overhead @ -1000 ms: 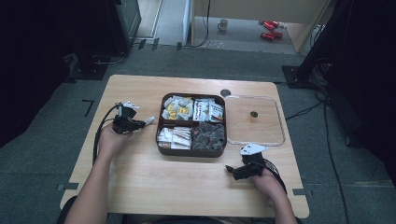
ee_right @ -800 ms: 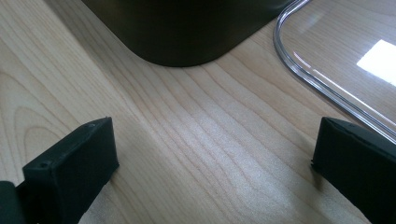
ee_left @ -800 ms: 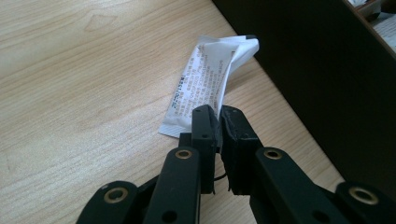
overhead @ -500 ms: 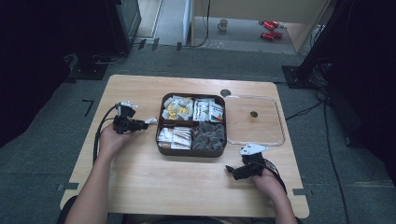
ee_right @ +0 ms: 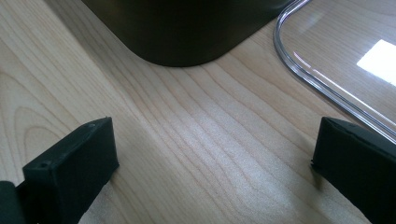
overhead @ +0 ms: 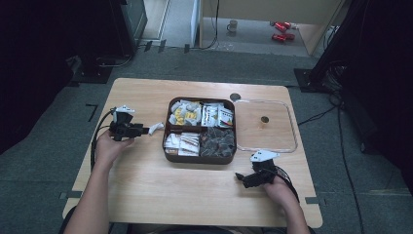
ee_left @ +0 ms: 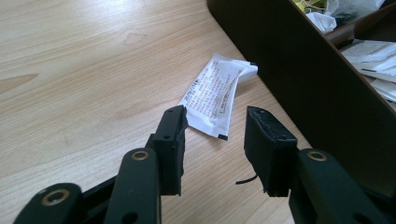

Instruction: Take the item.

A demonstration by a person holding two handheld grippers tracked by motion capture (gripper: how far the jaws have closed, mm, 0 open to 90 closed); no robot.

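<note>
Left gripper view: white packet point(ee_left: 215, 93) lies just beyond parted left tongs point(ee_left: 215, 140).

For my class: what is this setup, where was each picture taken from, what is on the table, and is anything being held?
A person sits at a table with a hand-held two-jaw gripper in each hand. One picture looks down from above; the other two come from cameras riding on each gripper.

On the table stand a dark four-part box of packets and a clear lid beside it. A white sachet lies on the wood by the box.

The left gripper has just been opening, and the sachet lies free beyond its jaws. The right gripper is open, holding nothing.
</note>
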